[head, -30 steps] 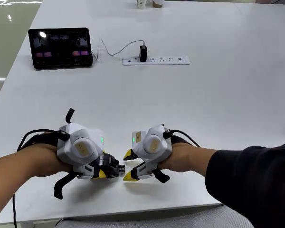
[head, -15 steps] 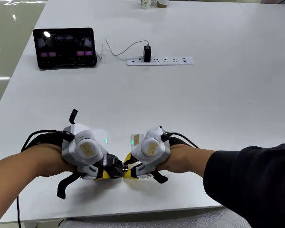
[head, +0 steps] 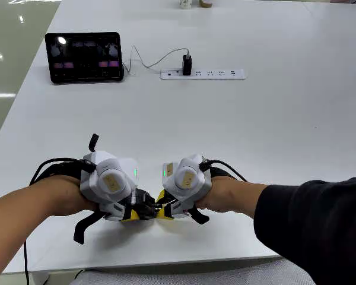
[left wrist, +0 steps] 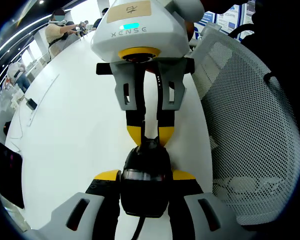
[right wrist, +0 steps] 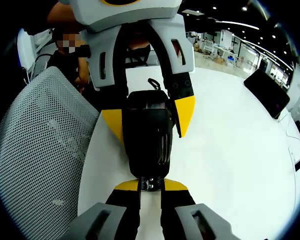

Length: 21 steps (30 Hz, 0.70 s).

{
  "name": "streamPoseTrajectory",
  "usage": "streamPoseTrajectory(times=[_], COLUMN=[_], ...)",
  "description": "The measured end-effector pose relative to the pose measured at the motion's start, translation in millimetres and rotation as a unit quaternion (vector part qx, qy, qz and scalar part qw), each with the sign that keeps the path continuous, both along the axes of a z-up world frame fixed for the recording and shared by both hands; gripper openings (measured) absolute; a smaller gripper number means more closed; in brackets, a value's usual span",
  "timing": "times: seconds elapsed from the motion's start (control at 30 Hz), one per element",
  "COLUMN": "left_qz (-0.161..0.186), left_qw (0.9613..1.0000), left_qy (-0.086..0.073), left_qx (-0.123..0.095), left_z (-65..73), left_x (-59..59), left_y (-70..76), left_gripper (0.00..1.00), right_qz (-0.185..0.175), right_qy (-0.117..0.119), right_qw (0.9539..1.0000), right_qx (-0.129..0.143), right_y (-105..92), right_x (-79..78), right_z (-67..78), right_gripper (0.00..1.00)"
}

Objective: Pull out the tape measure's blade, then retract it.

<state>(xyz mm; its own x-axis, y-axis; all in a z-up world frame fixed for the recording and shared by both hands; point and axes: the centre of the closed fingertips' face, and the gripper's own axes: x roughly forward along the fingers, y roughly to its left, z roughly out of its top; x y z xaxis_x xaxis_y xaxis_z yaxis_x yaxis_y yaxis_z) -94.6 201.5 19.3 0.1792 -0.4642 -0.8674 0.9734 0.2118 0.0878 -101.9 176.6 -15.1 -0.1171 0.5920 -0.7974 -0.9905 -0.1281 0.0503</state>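
While my left tongs clamp the black tape measure near the desk's front edge, my right tongs pinch its blade tip. I judge the case rigid and light, the blade thin and springy: pull straight by the hook.

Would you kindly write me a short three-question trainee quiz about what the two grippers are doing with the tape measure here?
1. True or false: the left gripper grips the black plastic tape measure case.
2. Multiple choice: the right gripper pinches A) the blade's metal end hook, B) a cable, C) nothing.
3. Fill in: in the head view, the black rectangular tablet stands toward the white table's far ____ corner.
Key: 1 true; 2 A; 3 left.
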Motion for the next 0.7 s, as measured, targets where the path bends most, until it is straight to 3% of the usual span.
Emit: streamPoseTrajectory(times=[0.37, 0.7], left_qz=[0.003, 0.007], left_qw=[1.0000, 1.0000], left_qy=[0.005, 0.001], left_qx=[0.007, 0.005], left_z=[-0.6, -0.1], left_x=[0.2, 0.1], left_y=[0.6, 0.8], left_gripper=[0.31, 0.31], right_qz=[0.010, -0.003], right_qy=[-0.002, 0.013], right_qw=[0.9999, 0.9999], right_qx=[-0.004, -0.005], right_y=[-6.1, -10.8], right_x=[0.8, 1.4], right_z=[0.3, 0.3], right_gripper=[0.10, 0.11])
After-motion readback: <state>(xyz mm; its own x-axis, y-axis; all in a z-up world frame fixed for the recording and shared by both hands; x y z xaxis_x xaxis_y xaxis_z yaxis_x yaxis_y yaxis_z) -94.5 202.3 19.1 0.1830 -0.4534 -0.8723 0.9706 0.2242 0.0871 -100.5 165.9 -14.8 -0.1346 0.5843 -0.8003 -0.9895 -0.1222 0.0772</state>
